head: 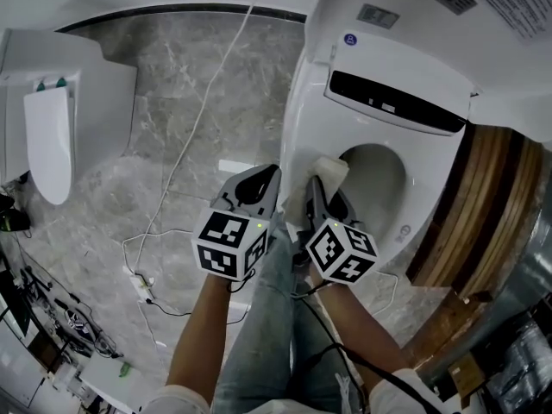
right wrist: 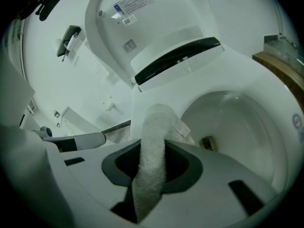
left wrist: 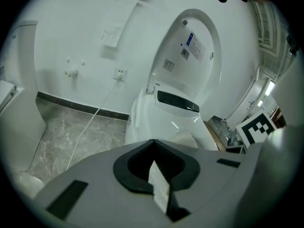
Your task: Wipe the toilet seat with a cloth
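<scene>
The white toilet stands with its lid [head: 448, 24] raised and its seat [head: 421, 198] down around the bowl [head: 378, 184]. My right gripper [head: 316, 188] is shut on a pale folded cloth [head: 329, 172], which rests against the seat's near left rim. In the right gripper view the cloth [right wrist: 154, 141] runs up between the jaws of the right gripper [right wrist: 153, 158] and drapes onto the seat [right wrist: 268, 108]. My left gripper [head: 263, 181] hangs shut and empty just left of the toilet, above the floor. In its own view the left gripper [left wrist: 154, 151] faces the toilet's side [left wrist: 156, 122].
A white fixture [head: 52, 136] stands on the grey marble floor at the left. A white cable [head: 191, 132] runs across the floor to a power strip [head: 141, 286]. A wooden panel [head: 487, 210] flanks the toilet on the right. The person's leg [head: 267, 335] is below the grippers.
</scene>
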Motion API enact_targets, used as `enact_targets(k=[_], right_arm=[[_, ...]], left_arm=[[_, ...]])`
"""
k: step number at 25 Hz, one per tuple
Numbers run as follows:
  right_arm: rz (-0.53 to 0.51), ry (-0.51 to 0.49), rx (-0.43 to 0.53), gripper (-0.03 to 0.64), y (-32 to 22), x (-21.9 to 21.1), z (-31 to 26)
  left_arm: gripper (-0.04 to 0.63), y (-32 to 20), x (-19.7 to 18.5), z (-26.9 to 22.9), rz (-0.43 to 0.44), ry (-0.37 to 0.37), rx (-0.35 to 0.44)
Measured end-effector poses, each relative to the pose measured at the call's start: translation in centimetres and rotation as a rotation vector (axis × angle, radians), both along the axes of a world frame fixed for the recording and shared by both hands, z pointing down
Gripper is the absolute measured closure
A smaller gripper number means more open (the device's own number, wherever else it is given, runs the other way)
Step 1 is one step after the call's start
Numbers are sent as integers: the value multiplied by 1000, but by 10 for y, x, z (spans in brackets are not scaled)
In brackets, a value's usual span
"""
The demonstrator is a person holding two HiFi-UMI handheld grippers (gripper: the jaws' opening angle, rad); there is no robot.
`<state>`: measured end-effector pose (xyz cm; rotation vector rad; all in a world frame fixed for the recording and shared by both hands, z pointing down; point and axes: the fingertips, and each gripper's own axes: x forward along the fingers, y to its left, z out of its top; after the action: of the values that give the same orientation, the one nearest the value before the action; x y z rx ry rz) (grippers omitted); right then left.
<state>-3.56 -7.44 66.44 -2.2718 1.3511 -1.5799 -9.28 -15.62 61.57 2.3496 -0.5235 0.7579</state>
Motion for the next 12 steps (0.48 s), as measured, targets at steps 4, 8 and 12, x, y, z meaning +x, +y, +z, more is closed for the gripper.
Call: enact_targets(k=[4,8,12], right_arm=[[14,-4,11,515,-12,8,-2],[9,4,20,515,-25,16,-4],[11,11,25,515,-38,25,-6]], left_arm=[[584,-10,4,1,-6,-5,0],[584,-14,11,0,0,-4,-1],[584,-21,19,-2,1,4,-3]])
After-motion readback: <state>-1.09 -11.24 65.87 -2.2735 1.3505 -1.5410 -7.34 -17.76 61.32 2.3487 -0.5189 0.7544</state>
